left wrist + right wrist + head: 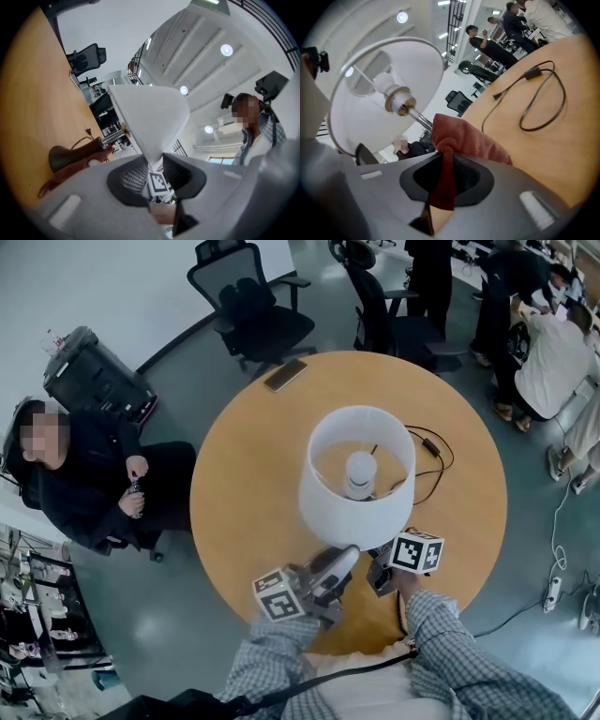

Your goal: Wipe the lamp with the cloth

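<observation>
A table lamp with a white shade [354,486] and a bare bulb [360,472] stands in the middle of the round wooden table [244,484]. My left gripper [343,560] is shut on the shade's near lower rim; in the left gripper view the white shade [151,117] runs down between the jaws of the left gripper [153,162]. My right gripper [379,564] sits low beside it, under the shade. It is shut on a red cloth [461,138], which bunches up close to the metal stem [418,118]. The dark lamp base [70,153] rests on the table.
The lamp's black cord [427,461] loops on the table right of the lamp. A phone [285,374] lies near the far edge. Office chairs [253,315] stand beyond the table. A person [89,479] sits at the left and others work at the upper right.
</observation>
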Demonstrator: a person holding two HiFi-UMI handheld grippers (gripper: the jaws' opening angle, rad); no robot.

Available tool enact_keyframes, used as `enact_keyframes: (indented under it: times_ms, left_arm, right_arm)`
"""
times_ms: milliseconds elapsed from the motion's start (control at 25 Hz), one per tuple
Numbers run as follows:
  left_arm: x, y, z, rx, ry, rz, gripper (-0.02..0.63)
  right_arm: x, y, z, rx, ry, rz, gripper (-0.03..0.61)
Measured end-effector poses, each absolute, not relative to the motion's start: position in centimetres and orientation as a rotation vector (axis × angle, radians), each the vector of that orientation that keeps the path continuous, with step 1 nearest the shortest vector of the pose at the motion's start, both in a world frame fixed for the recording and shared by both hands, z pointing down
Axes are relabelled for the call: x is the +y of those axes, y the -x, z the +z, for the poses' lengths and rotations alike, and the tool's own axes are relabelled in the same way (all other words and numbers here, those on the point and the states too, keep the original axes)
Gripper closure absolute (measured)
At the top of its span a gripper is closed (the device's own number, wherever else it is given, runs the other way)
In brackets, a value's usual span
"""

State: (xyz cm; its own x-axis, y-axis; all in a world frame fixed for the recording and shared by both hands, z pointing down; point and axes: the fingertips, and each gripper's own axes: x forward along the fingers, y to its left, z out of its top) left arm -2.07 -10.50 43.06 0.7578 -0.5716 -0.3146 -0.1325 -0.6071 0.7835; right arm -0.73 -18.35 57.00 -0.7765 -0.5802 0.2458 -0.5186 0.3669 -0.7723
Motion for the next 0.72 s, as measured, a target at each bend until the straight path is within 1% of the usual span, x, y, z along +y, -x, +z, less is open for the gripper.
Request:
enact_keyframes:
  times_ms: [120,280,400,600,720]
  left_arm:
    - [-10.6,2.0,43.0,-0.526,-2.157,-0.709,0.515]
    - [-10.7,2.1,43.0,-0.526,-2.155,-0.711,0.515]
    - [-10.7,2.1,43.1,-0.526,-2.157,-0.709,0.515]
    - [-10.3,2.2,43.2,-0.525,-2.16,-0.707,0.515]
    - [-10.4,2.1,43.2,-0.524,-2.161,-0.708,0.515]
  right_arm:
    - [-17.9,0.1,60.6,2.641,1.166,-1.495,0.517]
    - [-18.1,0.2,61.1,2.64,1.204,-1.543,0.517]
    - [-18.9,-0.3,59.0,2.537,1.15,-1.462,0.517]
    - [-19.8,-1.0,52.9,2.365,0.988,-1.274,0.517]
    - [-19.8,-1.1,52.7,2.372,0.99,-1.276,0.517]
